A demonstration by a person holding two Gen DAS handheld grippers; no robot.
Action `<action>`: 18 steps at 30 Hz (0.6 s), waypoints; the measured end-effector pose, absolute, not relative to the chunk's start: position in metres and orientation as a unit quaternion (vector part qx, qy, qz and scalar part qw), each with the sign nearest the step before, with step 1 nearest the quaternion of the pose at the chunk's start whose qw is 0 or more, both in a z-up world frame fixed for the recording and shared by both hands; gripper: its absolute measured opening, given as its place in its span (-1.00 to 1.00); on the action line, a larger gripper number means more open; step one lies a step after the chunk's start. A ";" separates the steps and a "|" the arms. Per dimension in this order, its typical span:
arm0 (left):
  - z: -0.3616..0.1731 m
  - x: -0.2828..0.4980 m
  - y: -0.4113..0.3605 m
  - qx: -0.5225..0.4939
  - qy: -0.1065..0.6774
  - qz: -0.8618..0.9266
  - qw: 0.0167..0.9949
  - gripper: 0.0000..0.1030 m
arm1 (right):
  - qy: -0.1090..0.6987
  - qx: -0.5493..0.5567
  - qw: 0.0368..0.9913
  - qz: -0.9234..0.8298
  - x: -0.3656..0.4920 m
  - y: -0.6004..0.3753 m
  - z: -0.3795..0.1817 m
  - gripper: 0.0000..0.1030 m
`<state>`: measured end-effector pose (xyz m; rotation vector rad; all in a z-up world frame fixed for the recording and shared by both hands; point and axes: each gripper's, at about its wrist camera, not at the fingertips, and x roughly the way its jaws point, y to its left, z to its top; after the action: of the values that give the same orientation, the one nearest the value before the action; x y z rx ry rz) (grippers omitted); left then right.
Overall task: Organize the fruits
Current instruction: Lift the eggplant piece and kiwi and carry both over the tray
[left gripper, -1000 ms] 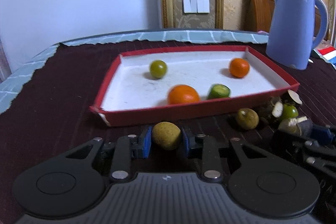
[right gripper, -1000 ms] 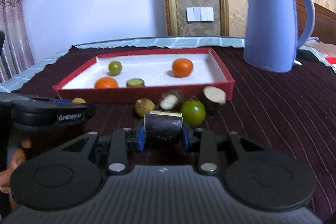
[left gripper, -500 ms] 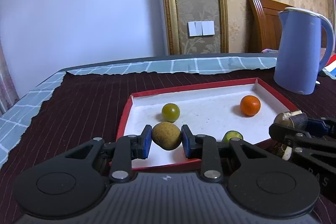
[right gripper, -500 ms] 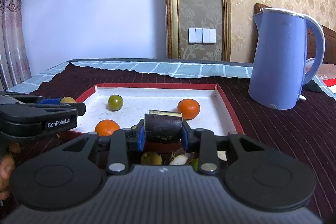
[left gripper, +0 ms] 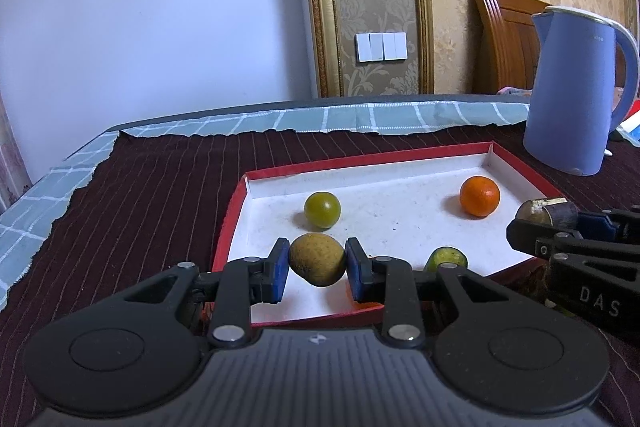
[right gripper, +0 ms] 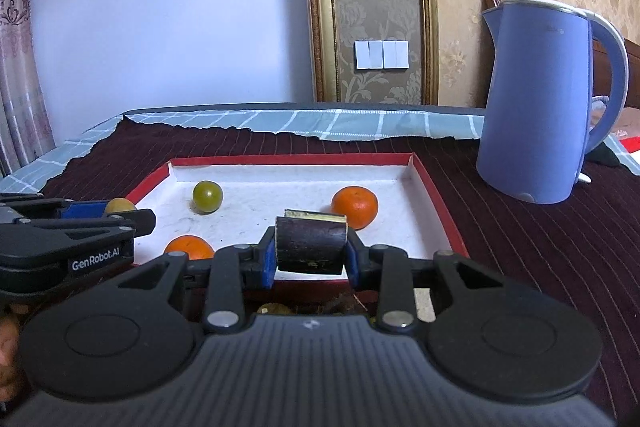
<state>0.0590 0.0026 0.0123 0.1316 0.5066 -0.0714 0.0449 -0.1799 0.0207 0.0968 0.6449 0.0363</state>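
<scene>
L gripper (left gripper: 317,264) pinching brown round fruit (left gripper: 317,259) | R gripper (right gripper: 310,251) clamping dark eggplant chunk (right gripper: 310,245) | both lifted off cloth, now over red tray (left gripper: 228,227) | next: release inside

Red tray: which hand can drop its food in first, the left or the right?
Probably the left. The left gripper holds the brown fruit over the white floor of the red tray. The right gripper holds the dark cut piece above the tray's near rim, so it seems to need more reach.
</scene>
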 end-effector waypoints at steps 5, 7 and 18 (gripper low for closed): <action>0.012 0.064 0.002 0.062 0.255 -0.036 0.964 -0.44 | 0.318 0.044 0.947 0.020 0.049 -0.177 0.021 -0.39; 0.013 0.066 0.001 0.063 0.257 -0.036 0.964 -0.44 | 0.319 0.044 0.947 0.021 0.050 -0.177 0.021 -0.39; 0.017 0.081 -0.007 0.071 0.254 -0.031 0.964 -0.44 | 0.321 0.040 0.946 0.015 0.062 -0.178 0.020 -0.39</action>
<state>0.0808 -0.0071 0.0173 0.1439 0.5149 -0.0624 0.0617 -0.1779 0.0205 0.0820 0.6544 0.0300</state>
